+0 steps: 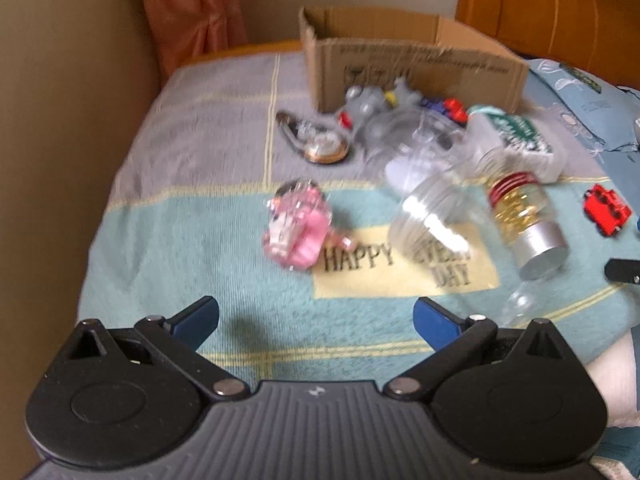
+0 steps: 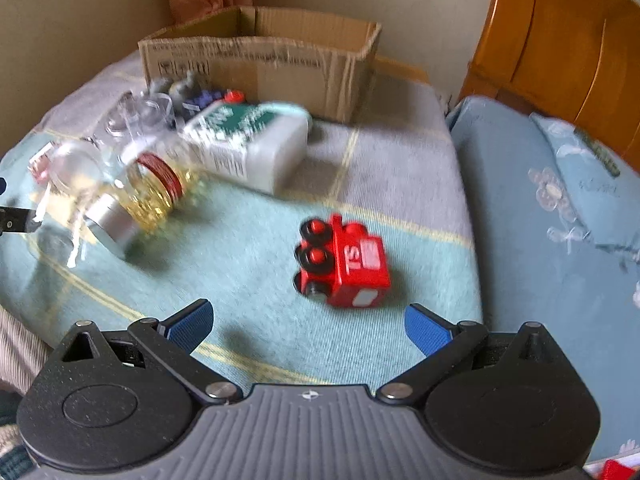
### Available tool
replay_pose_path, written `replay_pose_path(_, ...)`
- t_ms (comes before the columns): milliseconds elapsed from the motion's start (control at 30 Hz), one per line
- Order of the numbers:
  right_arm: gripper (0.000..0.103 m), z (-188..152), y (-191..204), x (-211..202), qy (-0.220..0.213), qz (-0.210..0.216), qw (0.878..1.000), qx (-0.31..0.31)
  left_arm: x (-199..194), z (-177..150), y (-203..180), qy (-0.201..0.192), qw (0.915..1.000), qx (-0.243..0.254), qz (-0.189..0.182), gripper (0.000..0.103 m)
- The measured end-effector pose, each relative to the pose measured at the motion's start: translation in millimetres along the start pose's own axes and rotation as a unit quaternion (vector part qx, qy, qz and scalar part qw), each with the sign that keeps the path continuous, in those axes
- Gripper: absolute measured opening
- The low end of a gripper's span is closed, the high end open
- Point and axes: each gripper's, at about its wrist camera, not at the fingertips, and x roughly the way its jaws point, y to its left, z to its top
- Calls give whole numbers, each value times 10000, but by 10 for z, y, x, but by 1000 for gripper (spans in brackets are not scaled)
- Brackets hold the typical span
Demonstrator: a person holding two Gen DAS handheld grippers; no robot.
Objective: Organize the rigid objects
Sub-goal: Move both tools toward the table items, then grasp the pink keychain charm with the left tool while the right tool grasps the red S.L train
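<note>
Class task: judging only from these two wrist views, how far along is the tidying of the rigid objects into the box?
Done: nothing that shows; the inside of the cardboard box is hidden. In hand: nothing, since the left claw and right claw are both open and empty, the right one facing the red toy train. Left: the train, pink toy, white bottle and clear jars still lie on the blanket.

Your left gripper (image 1: 316, 322) and right gripper (image 2: 306, 322) match: blue ribbed pads (image 2: 188, 326), black linkage arms, silver pivot screws, grey ribbed bodies.
</note>
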Motion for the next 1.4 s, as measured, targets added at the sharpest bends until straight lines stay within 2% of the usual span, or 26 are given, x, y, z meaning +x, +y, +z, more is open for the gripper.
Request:
replay_pose_path(133,103,-18,-122,100,25,284,9994,207,36,8,8,-19,10000,31,14,102)
replay_pose_path(500,103,136,-188,281,-367,416,9985,-1,143,150,51,-7,10000,72,-56,103)
replay_pose_path(833,103,238,-180,366,-367,444,9983,-45,226,255,456,18,9987,-335,387,103)
replay_pose_path(1000,103,259,-150,379,-366,399,9985,0,279,345,606,-71,9955,-313,896,103)
replay_pose_path(1067,103,257,-143,382,-387,393,9985,4,298,382,626,-61,9948,-311,970,102)
replay_pose_path(1133,103,253,-137,380,-388,378,9985,10,281,378,592,-40,9949,-291,961,102)
replay_pose_path(1233,103,246,-134,375,-395,387,9985,0,230,332,487,-139,9969,-250,734,102)
replay_pose_path(1400,103,227,-122,361,-404,472,9980,-105,280,329,380,-211,9967,-609,484,102)
